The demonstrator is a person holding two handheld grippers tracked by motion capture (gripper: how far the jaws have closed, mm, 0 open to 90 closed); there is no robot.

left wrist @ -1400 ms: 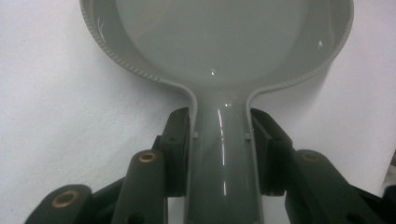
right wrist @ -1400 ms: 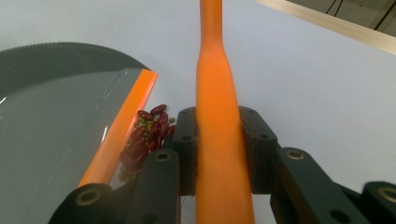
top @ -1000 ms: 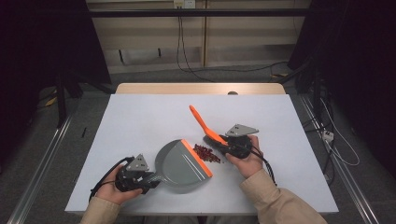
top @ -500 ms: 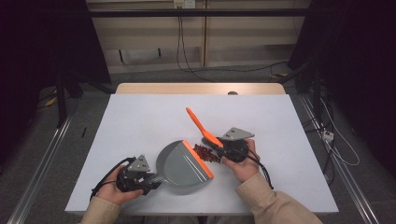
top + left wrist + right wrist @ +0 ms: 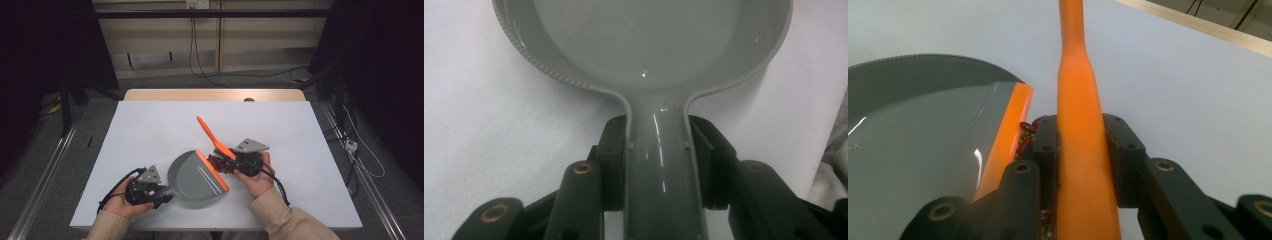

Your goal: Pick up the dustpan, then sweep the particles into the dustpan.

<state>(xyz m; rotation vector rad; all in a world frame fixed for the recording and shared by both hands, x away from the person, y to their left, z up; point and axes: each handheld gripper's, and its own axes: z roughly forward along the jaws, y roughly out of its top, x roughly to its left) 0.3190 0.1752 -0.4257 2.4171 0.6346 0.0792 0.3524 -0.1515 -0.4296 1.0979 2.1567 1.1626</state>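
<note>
A grey dustpan [image 5: 192, 174] with an orange lip [image 5: 212, 170] lies on the white table [image 5: 150, 130]. My left gripper [image 5: 162, 192] is shut on the dustpan handle [image 5: 659, 165], its pads pressing both sides. My right gripper [image 5: 231, 162] is shut on the orange brush [image 5: 211, 136], whose handle [image 5: 1079, 130] slants up and away to the left. Small red and dark bits [image 5: 218, 163] lie on the table right at the lip, under the brush head; the same bits [image 5: 1024, 136] show beside the lip in the right gripper view.
The table's wooden far edge [image 5: 215, 95] lies well beyond the work. Cables trail from both grippers toward the near edge. Dark floor and rails flank the table on both sides.
The right gripper has carried the brush leftward, bringing the red bits up against the dustpan's orange lip. The left gripper and dustpan have stayed put.
</note>
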